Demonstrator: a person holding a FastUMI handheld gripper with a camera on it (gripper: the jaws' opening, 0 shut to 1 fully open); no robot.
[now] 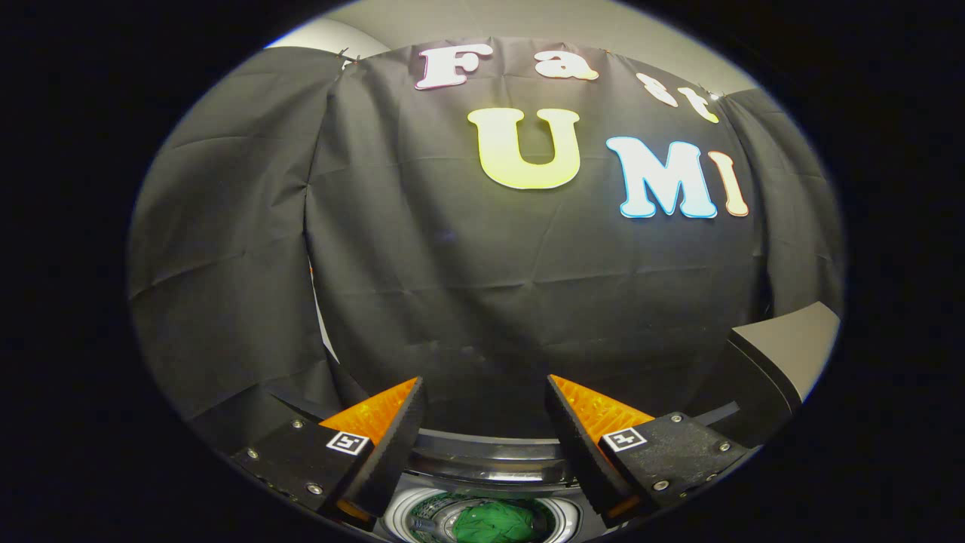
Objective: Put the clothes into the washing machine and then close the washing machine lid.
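Observation:
My gripper [484, 392] hangs open above the washing machine, with nothing between its fingers. Below and between the fingers I see the machine's round drum opening [482, 504] with its pale rim. A green garment [494, 524] lies inside the drum. To the right, beyond the right finger, the machine's grey lid [788, 347] stands raised and tilted back. The dark top edge of the machine [482, 445] runs across just ahead of the fingers.
The black cloth wall [467, 286] hangs close behind the machine and wraps round on both sides. A pale ceiling [543, 19] shows above the cloth.

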